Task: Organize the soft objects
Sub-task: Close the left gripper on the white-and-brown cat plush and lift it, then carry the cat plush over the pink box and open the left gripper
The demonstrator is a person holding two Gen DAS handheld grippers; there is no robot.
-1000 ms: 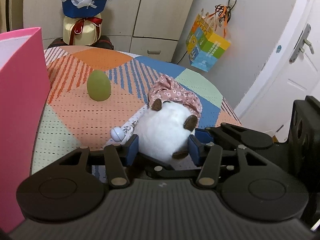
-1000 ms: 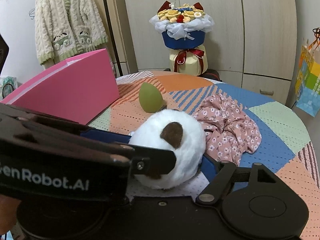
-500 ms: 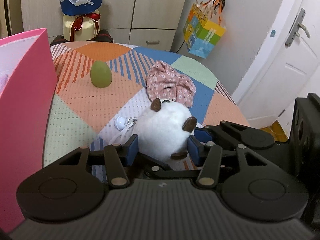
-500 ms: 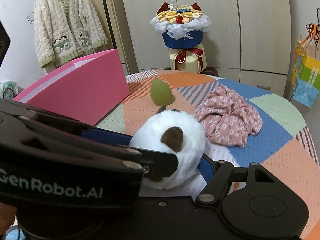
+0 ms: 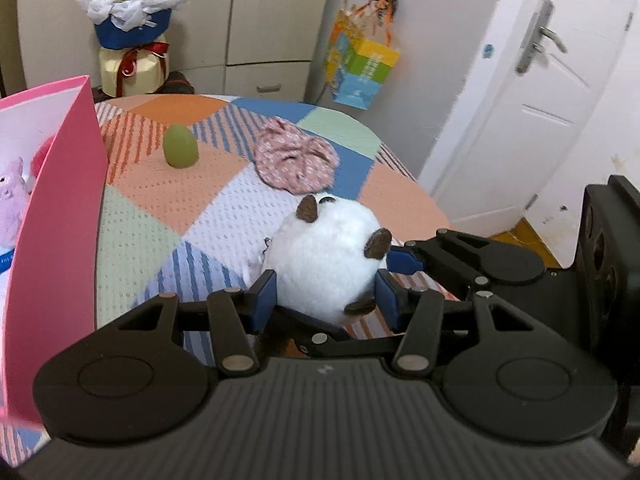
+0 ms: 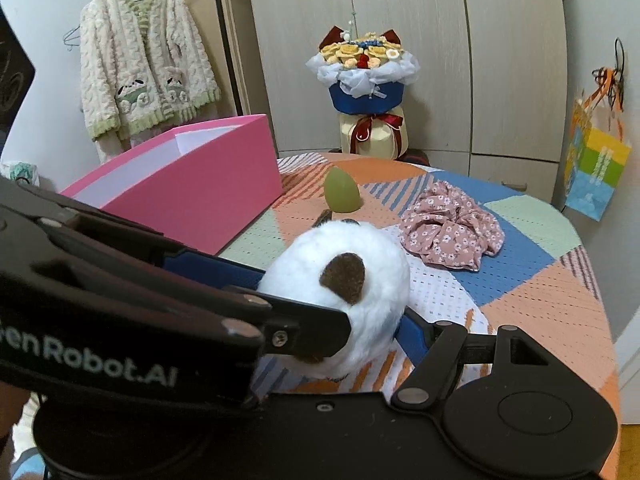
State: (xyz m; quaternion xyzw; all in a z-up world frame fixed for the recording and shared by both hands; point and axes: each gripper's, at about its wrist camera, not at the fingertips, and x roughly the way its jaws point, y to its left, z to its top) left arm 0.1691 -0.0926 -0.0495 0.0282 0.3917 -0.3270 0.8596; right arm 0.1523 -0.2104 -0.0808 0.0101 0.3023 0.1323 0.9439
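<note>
The white plush ball [image 5: 326, 256] with brown ears is being gripped from both sides at once: the left claw [image 5: 326, 298] is clenched on its lower flanks, blue pads pressed into the fur, and the right claw [image 6: 360, 312] is also being held closed around it, one finger crossing in from the right of the left-wrist view. The plush is being held just above the patchwork-covered bench [image 5: 160, 208], near its front edge. Inside the open pink box [image 5: 60, 216] at the left, a pale pink plush [image 5: 12, 196] is already lying, so part of the sorting is judged done. Two items are being left on the bench for now: the green egg-shaped toy [image 5: 180, 146] and the floral fabric piece [image 5: 296, 160], lying well apart from the box. The white plush is probably next to be boxed.
</note>
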